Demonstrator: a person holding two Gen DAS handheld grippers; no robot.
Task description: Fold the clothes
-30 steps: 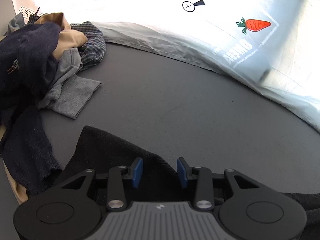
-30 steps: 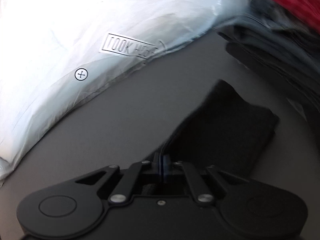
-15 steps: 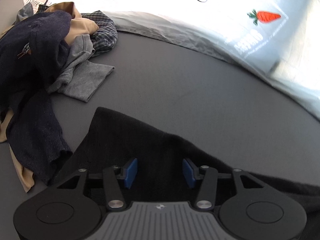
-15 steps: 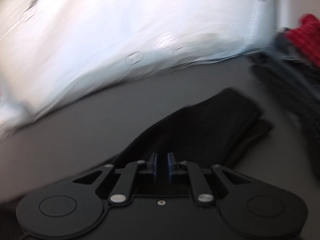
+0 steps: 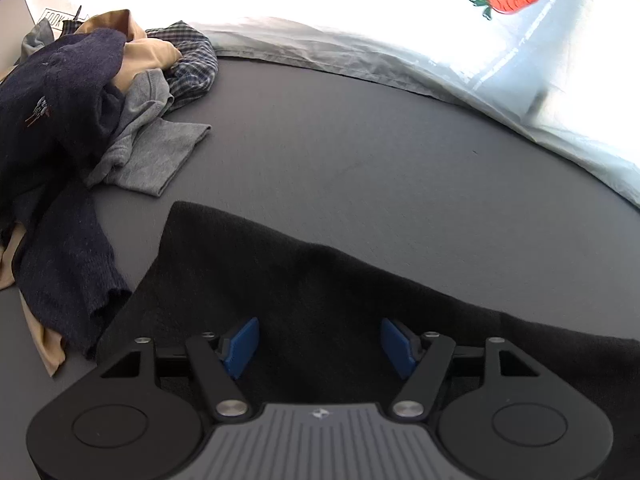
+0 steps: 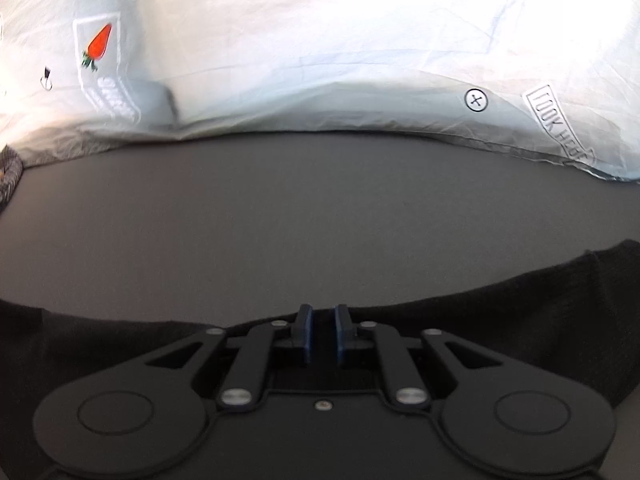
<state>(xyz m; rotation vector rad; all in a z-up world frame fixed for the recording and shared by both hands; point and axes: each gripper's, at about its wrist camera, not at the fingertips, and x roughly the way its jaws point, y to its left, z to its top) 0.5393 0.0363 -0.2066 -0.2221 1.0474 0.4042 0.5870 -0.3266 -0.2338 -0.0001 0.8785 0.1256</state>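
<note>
lying flat along the desk's [image 5: 360, 160] near edge, black cloth [image 5: 320, 280] under both grippers: left [image 5: 320, 344] opening, empty; right [image 6: 322, 334] narrow, cloth between its pads, grip unclear.

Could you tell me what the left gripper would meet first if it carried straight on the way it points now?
Most likely the black garment: it lies spread right beneath the left gripper, whose jaws are opening with nothing pinched. Exact depth is unclear.

Grey tabletop [image 5: 360, 152] backed by bright white sheet [image 6: 320, 40].
Sunlit and creased, printed with a red carrot [image 5: 508, 0], a crossed circle [image 6: 476, 100] and a boxed "LOOK HERE" label [image 6: 560, 128]; hem resting along the grey surface.
</note>
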